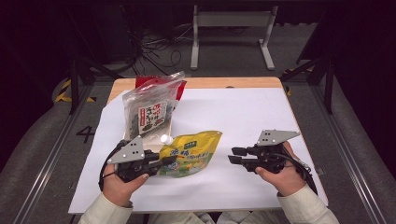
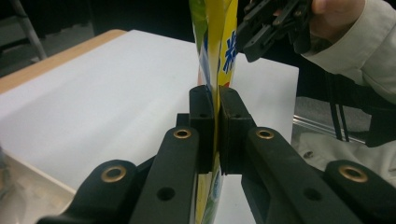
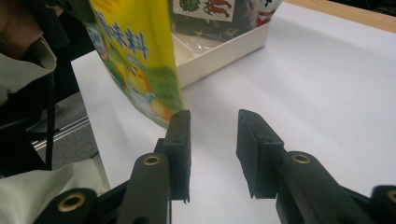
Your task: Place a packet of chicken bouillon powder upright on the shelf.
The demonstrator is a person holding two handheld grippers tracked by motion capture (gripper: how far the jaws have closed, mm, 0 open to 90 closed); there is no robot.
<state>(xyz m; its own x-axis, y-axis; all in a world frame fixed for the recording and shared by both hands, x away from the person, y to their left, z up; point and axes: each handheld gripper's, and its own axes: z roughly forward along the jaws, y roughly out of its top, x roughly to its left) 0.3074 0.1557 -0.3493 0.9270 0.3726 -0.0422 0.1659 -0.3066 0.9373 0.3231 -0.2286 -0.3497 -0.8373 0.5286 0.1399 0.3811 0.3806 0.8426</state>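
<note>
Left tongs [image 1: 167, 161] pinch the yellow pouch [image 1: 192, 153] by its edge, low over the white worktop [image 1: 243, 112] near the seaweed bag [image 1: 148, 114]. Right tongs [image 1: 233, 155] spread, empty, beside the pouch. Likely next: right takes the far edge. Dark room, metal frame behind.

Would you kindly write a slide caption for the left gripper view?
Left gripper shut on the yellow pouch, with the right gripper open just beyond.
</note>
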